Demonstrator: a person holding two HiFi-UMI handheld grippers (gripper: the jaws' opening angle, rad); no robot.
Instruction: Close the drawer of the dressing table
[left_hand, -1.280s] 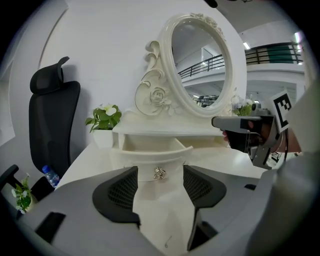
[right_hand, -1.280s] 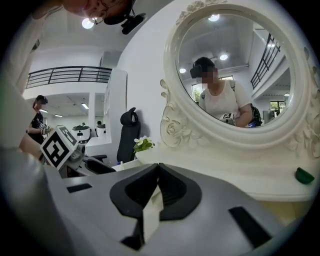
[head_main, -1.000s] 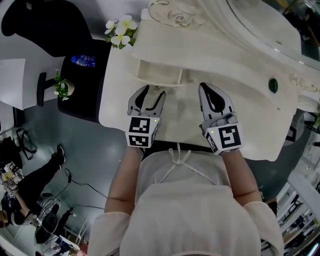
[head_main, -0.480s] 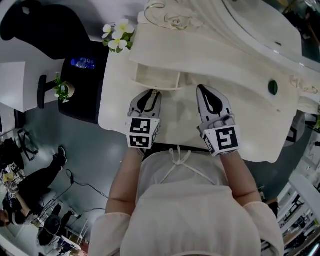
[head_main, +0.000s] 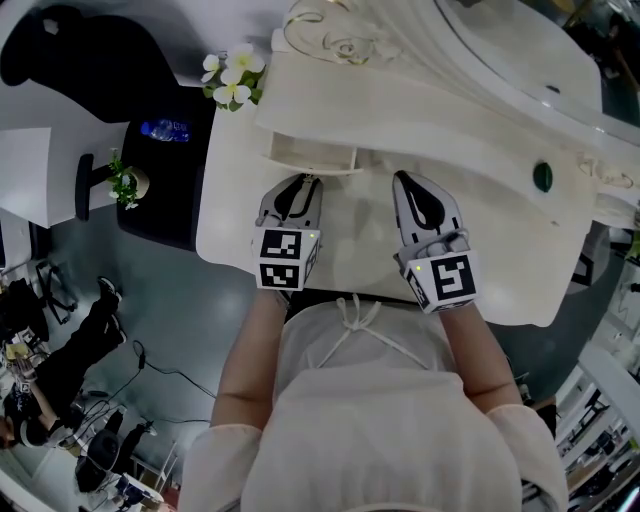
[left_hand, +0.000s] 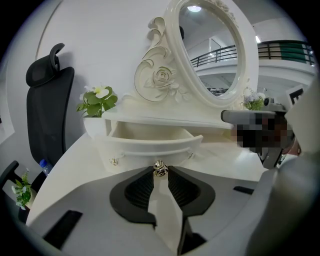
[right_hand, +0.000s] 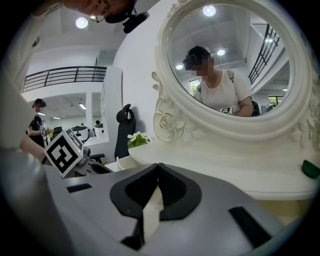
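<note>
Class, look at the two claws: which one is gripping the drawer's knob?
The left claw, whose jaws have just closed on the centre knob of the open drawer. The right claw is shut on nothing, away from the drawer.

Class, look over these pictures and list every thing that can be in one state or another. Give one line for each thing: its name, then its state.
drawer: open, pulled out.
left gripper: has just been closing; shut on the knob.
knob: pinched at the tips of the left gripper's fingers.
right gripper: shut, nothing between its fingers.
</note>
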